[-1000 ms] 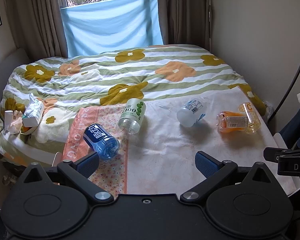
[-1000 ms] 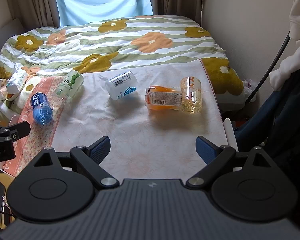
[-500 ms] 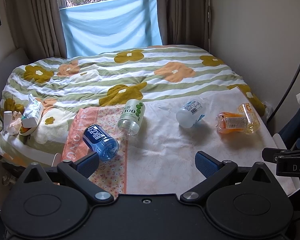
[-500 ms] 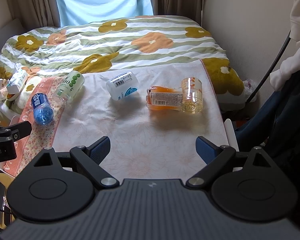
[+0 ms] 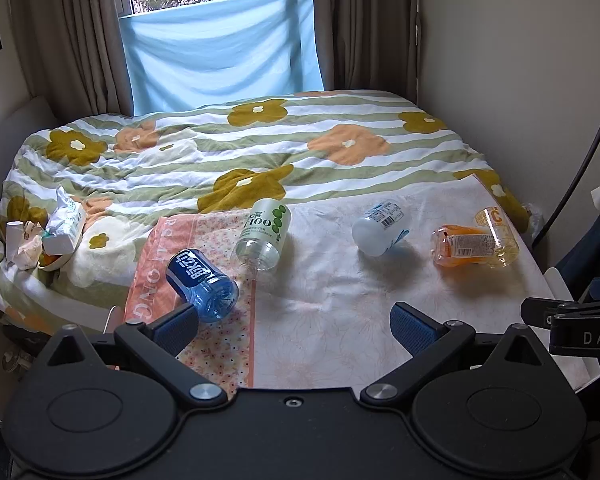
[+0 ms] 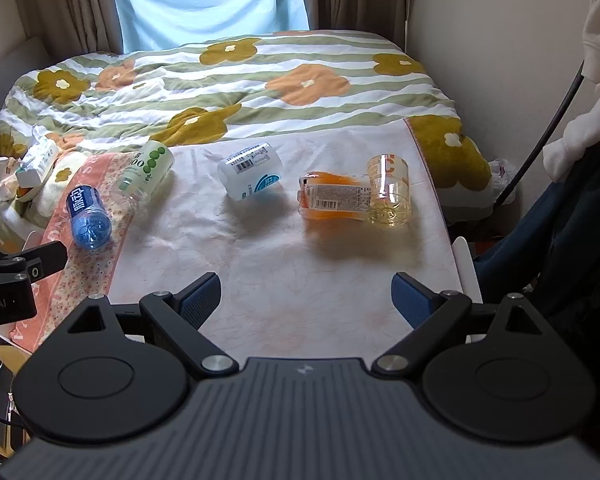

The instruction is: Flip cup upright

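Here the bed (image 5: 260,152), under a flowered quilt, fills the far half of both views, and a white cloth (image 6: 300,248) with a pink cloth (image 5: 220,344) beside it covers the near part. Each hand-held gripper hovers above the near edge with its jaws spread wide and nothing between them: the left (image 5: 294,326) over the seam of the two cloths, the right (image 6: 306,294) over the white one. Five cut-bottle cups lie on their sides, apart from both grippers: the orange cup (image 6: 334,198) touching the clear cup (image 6: 388,190) at right, the white cup (image 6: 250,176) in the middle, the green-dot cup (image 5: 266,232) and the blue cup (image 5: 202,280) at left.
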`<act>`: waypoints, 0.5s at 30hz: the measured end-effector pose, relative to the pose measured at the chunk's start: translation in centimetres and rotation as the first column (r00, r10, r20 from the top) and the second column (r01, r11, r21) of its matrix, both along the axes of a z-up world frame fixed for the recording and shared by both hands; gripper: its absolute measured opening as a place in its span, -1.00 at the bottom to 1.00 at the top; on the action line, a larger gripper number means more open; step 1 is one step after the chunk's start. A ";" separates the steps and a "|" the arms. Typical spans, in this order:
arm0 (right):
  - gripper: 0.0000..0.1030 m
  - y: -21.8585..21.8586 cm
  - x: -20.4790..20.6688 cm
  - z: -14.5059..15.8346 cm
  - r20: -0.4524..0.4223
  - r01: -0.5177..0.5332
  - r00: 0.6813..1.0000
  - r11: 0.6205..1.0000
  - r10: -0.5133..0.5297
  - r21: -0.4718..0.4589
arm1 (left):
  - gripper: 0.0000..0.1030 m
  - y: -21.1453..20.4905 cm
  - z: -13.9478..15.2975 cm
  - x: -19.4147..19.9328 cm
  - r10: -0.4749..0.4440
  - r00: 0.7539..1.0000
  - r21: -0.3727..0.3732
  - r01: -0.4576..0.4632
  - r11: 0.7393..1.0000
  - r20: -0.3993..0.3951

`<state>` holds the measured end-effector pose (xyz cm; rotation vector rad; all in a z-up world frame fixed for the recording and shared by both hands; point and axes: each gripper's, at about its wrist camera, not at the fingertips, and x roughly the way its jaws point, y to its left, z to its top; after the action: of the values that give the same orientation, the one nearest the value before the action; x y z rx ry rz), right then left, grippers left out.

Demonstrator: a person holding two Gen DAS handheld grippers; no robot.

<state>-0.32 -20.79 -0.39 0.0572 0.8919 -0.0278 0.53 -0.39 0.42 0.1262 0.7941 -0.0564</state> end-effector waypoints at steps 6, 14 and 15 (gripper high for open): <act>1.00 0.0 0.0 0.0 0.000 0.001 1.000 1.000 -0.001 0.000 | 1.00 0.0 0.0 0.0 0.000 1.000 0.000 0.000 1.000 0.000; 1.00 0.1 0.0 -0.1 -0.002 0.001 1.000 1.000 -0.001 0.001 | 1.00 0.1 0.0 0.0 -0.001 1.000 -0.001 0.001 1.000 -0.001; 1.00 -0.1 0.1 -0.2 -0.002 0.002 1.000 1.000 -0.002 0.003 | 1.00 0.0 0.0 0.0 -0.001 1.000 -0.001 0.001 1.000 -0.001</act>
<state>-0.27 -20.93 -0.56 0.0603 0.8940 -0.0282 0.53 -0.34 0.45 0.1259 0.7947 -0.0575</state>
